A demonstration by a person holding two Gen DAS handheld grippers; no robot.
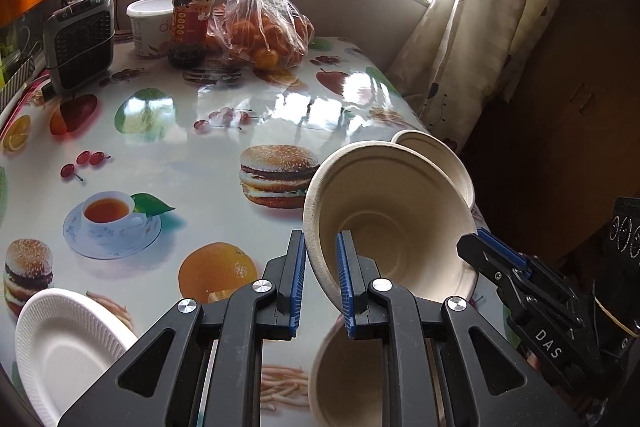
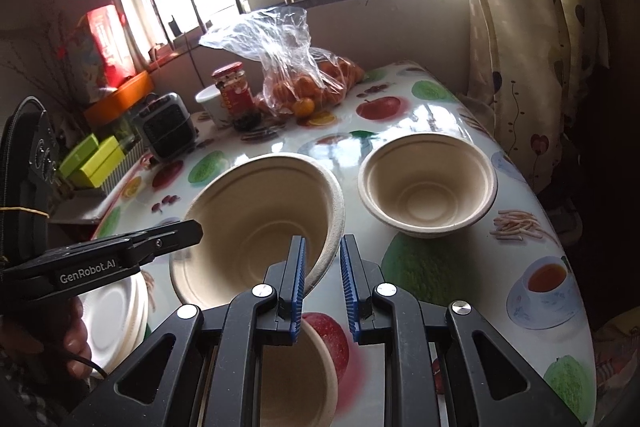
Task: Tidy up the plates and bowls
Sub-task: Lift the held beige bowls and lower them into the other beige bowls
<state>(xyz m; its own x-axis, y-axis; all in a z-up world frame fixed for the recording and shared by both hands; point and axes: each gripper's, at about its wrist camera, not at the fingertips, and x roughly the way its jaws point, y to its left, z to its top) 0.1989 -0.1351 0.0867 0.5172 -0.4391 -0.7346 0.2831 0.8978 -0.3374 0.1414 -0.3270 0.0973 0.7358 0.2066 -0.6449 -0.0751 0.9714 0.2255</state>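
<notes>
Left gripper (image 2: 192, 229) (marked "GenRobot.AI") gripping bowl (image 2: 256, 223), right gripper (image 1: 476, 239) reading "DAS"

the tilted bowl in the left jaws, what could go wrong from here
1. The left gripper pinches the tilted bowl only by its thin rim, so it may slip or swing out.
2. The right gripper straddles that rim unclosed; closing carelessly could crush or knock it.
3. The far bowl sits near the table edge; a bump could push it off.
</notes>
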